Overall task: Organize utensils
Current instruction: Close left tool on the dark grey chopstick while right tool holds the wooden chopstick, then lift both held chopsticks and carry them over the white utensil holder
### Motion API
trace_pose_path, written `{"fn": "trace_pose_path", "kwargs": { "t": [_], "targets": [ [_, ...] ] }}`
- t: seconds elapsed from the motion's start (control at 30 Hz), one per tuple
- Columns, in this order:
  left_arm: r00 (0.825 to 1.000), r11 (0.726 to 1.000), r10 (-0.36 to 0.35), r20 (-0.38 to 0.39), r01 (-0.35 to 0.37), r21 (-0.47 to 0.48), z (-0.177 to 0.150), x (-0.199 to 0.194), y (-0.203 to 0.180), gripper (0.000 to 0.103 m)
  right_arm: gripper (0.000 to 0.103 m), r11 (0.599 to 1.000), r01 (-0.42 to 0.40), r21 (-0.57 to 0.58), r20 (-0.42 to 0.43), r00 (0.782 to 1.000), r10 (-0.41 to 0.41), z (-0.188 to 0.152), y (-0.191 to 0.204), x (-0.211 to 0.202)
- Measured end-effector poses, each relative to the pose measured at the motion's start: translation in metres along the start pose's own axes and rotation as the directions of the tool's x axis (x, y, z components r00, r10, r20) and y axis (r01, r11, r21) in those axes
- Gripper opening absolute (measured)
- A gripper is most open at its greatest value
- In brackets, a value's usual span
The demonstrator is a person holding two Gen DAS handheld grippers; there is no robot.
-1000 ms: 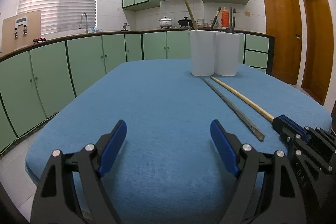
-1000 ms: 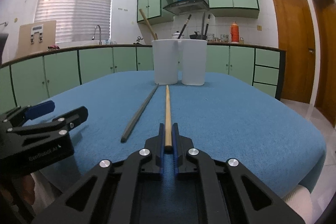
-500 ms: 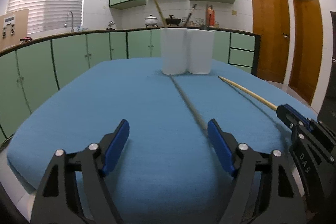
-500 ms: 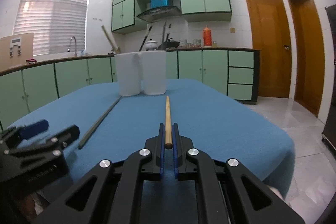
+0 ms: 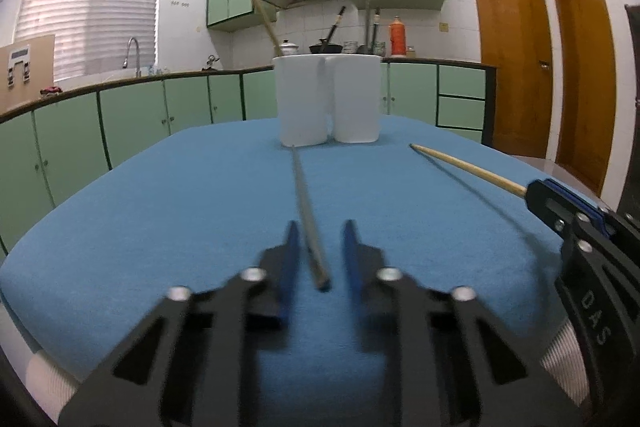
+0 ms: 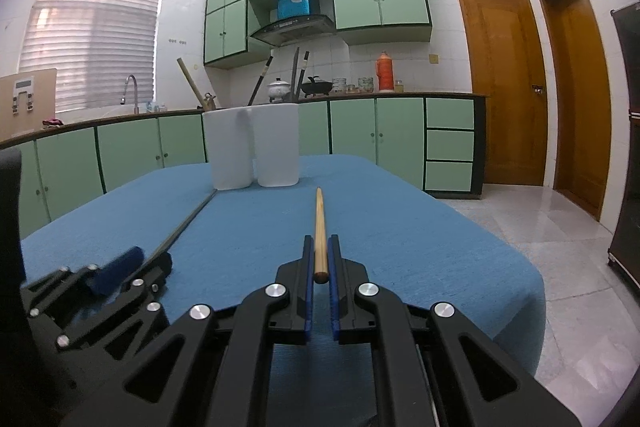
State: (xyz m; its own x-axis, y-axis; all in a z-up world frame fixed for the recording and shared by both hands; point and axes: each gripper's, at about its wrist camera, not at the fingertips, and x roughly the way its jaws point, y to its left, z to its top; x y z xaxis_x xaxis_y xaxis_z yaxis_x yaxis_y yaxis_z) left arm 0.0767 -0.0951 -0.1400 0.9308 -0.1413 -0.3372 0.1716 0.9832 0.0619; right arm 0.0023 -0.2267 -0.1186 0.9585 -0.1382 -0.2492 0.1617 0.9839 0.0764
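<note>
Two slim round chopsticks, wooden (image 6: 319,227), grey (image 5: 306,211), blue woven cloth (image 5: 168,211)

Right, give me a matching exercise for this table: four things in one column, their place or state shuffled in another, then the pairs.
1. wooden chopstick
2. grey chopstick
3. white holders
4. blue box

a. above the range hood
b. between the closing left jaws
c. clamped in the right gripper
d. upright at the table's far end

Pairs: 1-c, 2-b, 3-d, 4-a
</note>
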Motion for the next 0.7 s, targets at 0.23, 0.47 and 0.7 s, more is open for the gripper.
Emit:
{"fn": "trace_pose_path", "kwargs": {
  "t": [0.23, 0.47, 0.7],
  "targets": [
    [1.000, 1.000, 0.017, 0.015, -0.016, -0.013, 0.003, -0.005, 0.001, 0.006, 0.007, 1.000, 0.014, 0.013, 0.007, 1.000, -0.014, 0.003, -0.005, -0.001],
    [0.998, 1.000, 0.027, 0.061, -0.027, 0.000, 0.017, -0.020, 0.003, 0.006, 0.007, 1.000, 0.008, 0.020, 0.028, 1.000, -0.008, 0.014, -0.011, -0.005],
    [0.994, 1.000, 0.012, 0.110, -0.011, -0.014, 0.043, -0.037, 0.014, 0.006, 0.007, 1.000, -0.012, 0.028, 0.052, 0.999, 0.010, 0.031, -0.017, -0.009]
  ]
}}
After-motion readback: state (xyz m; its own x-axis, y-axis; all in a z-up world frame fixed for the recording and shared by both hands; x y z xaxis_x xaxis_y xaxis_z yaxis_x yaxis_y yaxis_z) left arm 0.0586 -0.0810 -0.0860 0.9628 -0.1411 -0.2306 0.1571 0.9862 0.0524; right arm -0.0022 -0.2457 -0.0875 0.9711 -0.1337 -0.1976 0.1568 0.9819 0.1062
